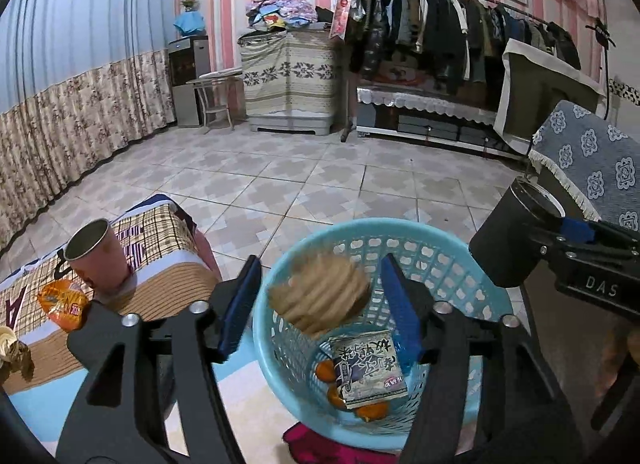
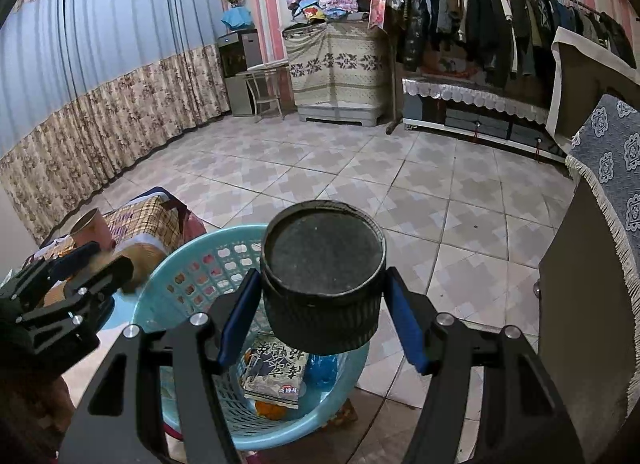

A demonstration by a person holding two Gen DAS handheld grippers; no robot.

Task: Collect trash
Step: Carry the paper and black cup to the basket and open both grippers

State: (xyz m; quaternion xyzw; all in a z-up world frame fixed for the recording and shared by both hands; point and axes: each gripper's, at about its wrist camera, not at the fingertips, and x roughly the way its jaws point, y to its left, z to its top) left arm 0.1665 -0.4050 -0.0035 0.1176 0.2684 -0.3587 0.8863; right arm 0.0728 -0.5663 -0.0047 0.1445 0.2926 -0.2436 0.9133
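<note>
A: Starting at the left, what is on the patterned cloth?

B: A pink cup (image 1: 98, 256) stands upright on the cloth-covered worktop (image 1: 168, 284), with an orange snack wrapper (image 1: 64, 304) lying just beside it, nearer the camera.

A: And the left gripper (image 1: 320, 304)?

B: Its blue-padded fingers (image 1: 240, 304) stand apart over the light blue basket (image 1: 452, 264). A blurred tan ridged object (image 1: 320, 294) sits between them, above the basket's mouth. The pads do not press on it; there is a gap on each side.

A: What is inside the basket?

B: A printed snack packet (image 1: 368, 370) lies on the bottom, with orange peel pieces (image 1: 372, 410) around it and something blue (image 2: 322, 370) beside it.

A: Further right?

B: The right gripper (image 2: 320, 306) has its fingers (image 2: 404, 320) clamped on a dark round can (image 2: 322, 276), one pad on either side. The can hangs over the basket's right rim, its flat end facing the camera.

A: And the basket itself?

B: It stands on the tiled floor (image 1: 320, 183), just beside the worktop's edge.
</note>
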